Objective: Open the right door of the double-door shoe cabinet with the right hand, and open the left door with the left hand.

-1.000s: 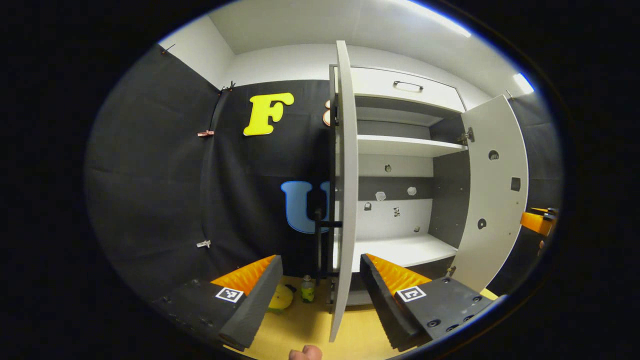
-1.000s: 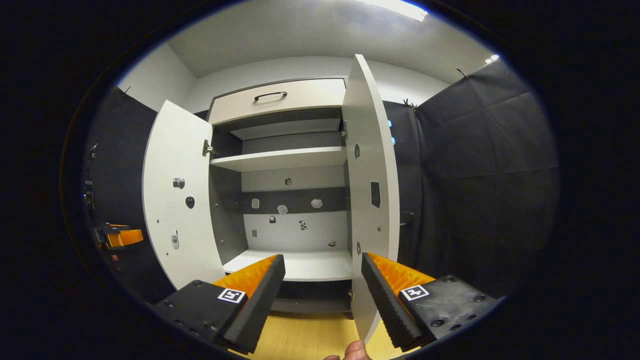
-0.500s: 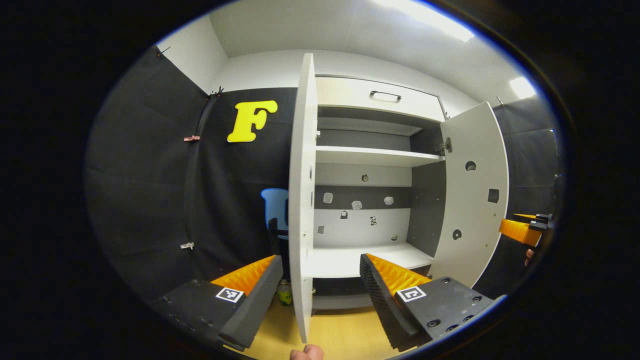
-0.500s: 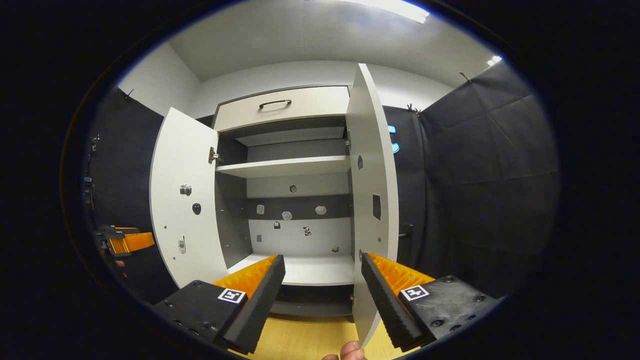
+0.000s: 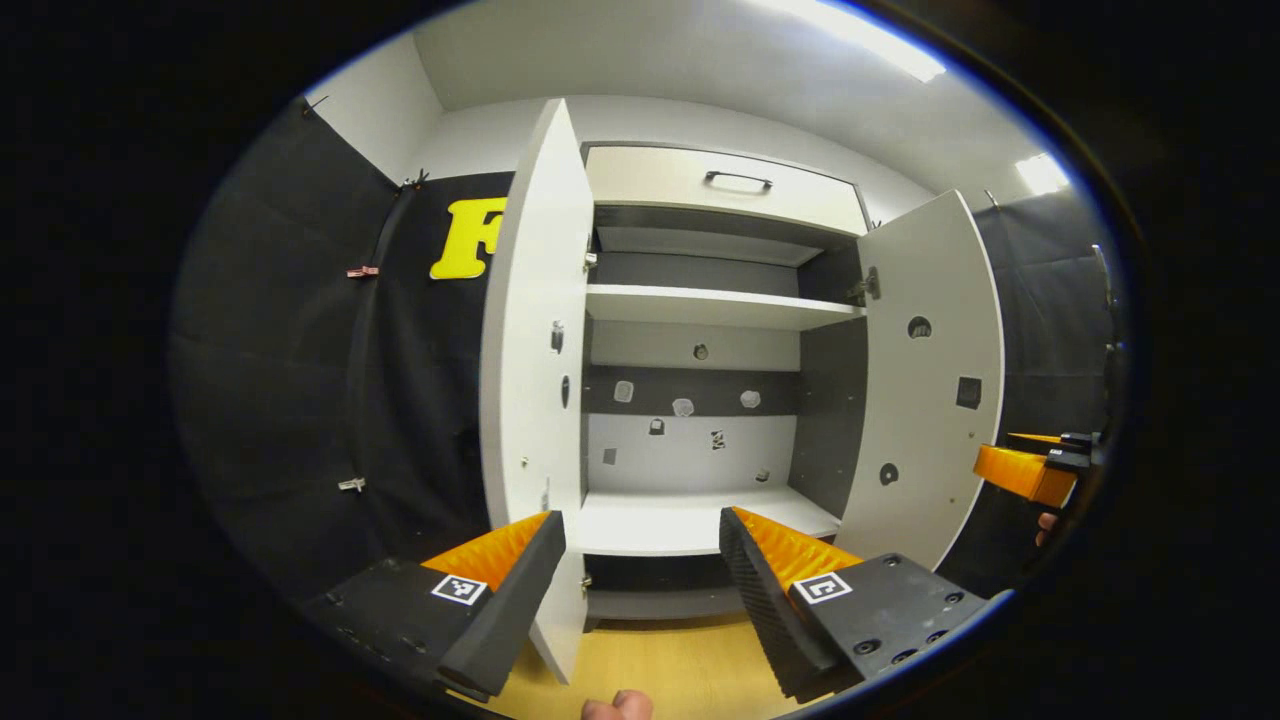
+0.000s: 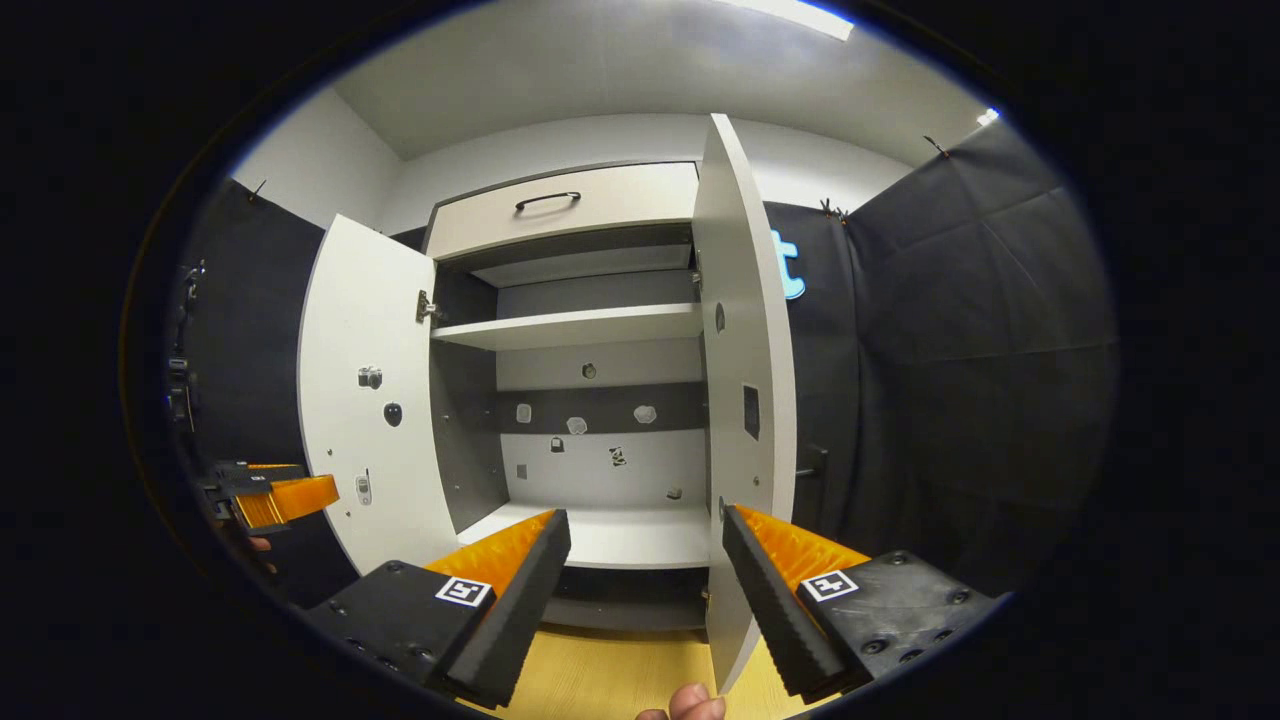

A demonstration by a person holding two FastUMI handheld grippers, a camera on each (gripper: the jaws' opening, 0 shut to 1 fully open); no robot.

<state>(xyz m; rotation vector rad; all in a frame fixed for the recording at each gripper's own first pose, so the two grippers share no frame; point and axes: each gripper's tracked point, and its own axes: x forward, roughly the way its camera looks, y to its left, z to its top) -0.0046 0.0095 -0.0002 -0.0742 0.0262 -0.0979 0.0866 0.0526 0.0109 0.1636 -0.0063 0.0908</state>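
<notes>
Black cloth wall (image 5: 300,330) on both sides of the booth, pinned with small clips (image 5: 360,271); one more clip lower down (image 5: 351,485). White wall (image 6: 300,165) and white ceiling (image 5: 700,50) above the cloth, with two ceiling lights (image 5: 870,35) lit. Light wood floor (image 5: 680,665) at the bottom. Black cloth (image 6: 980,330) also hangs wrinkled on the far side, clipped at its top edge (image 6: 828,208).

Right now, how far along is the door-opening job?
Done, as it looks: the left door and right door both stand swung out, exposing the shelves of the shoe cabinet. In hand: nothing; the left gripper and right gripper are open, clear of the doors. Left: nothing visible.
</notes>
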